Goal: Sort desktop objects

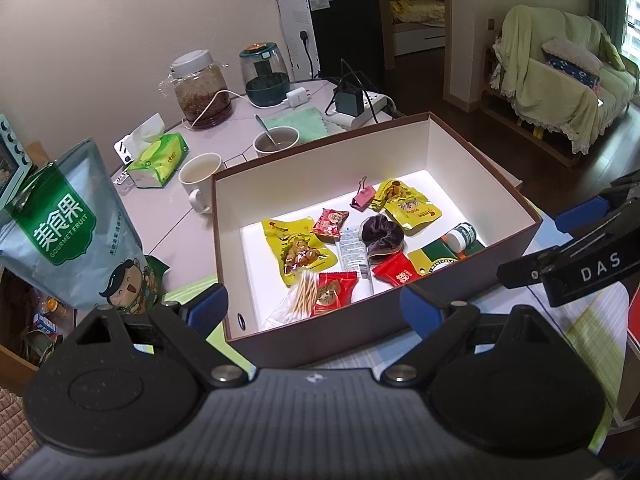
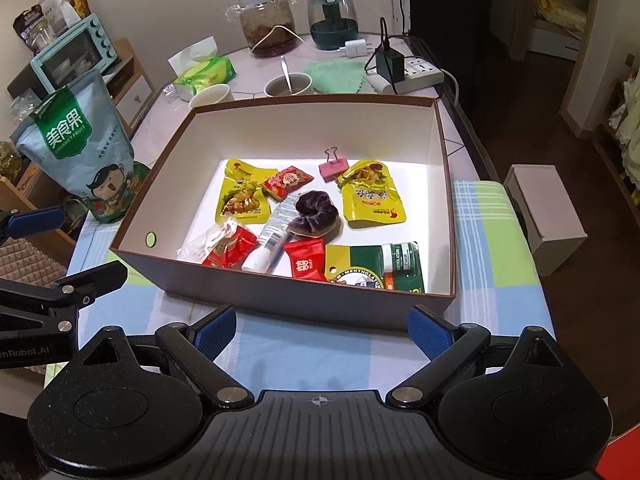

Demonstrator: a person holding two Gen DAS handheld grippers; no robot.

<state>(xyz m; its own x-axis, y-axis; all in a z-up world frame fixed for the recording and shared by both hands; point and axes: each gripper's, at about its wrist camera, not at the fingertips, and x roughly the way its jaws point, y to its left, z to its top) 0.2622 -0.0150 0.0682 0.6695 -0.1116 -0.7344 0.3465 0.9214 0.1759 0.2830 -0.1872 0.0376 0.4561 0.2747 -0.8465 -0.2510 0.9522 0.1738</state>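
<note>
Left gripper (image 1: 314,306): I hold it spread, nothing between its pads.
Right gripper (image 2: 322,330): likewise spread and bare.
Box (image 2: 304,298): just ahead of both; snack packets, scrunchie (image 2: 316,212), tube (image 2: 272,236), binder clip (image 2: 331,168) lie inside.
Stage: everything boxed, whether sorted in or awaiting removal.
Care: I'd enter vertically, clearing the walls.

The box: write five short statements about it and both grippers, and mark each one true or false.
1. The pink binder clip lies inside the box. True.
2. The purple scrunchie sits on the tablecloth outside the box. False: it lies in the box.
3. The left gripper holds a red packet. False: it is open and empty.
4. The right gripper is open. True.
5. The box has a lid on. False: it is open-topped.
</note>
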